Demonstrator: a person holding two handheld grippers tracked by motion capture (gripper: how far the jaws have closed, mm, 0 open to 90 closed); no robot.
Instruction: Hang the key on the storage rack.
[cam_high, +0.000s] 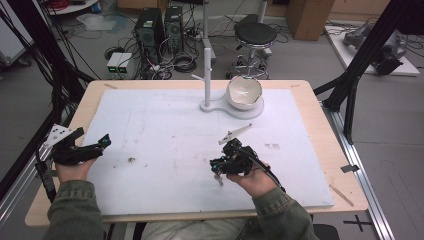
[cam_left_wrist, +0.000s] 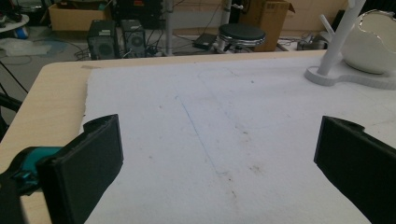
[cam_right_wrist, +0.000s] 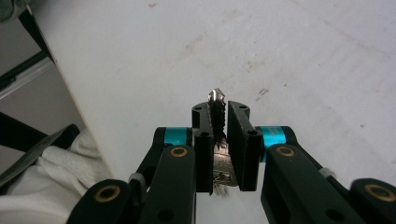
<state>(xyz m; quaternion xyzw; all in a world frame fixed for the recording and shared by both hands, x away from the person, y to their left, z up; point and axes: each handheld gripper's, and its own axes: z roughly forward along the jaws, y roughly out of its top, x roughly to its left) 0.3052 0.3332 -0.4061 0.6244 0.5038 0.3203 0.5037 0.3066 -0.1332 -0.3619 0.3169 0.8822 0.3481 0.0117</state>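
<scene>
White foam mat (cam_high: 165, 130), clamped serrated metal key (cam_right_wrist: 217, 112)

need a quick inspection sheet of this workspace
surface: white foam mat on wooden table, brown smudges
job's things: small silver metal key, clamped upright in the right hand-held gripper
clutter: white post stand with white bowl-shaped shell on its base
grippers: left hand-held gripper open, nothing between its jaws; right shut on key
cables: black cable over right wrist
surroundings: computer towers, black stool, cardboard boxes
</scene>
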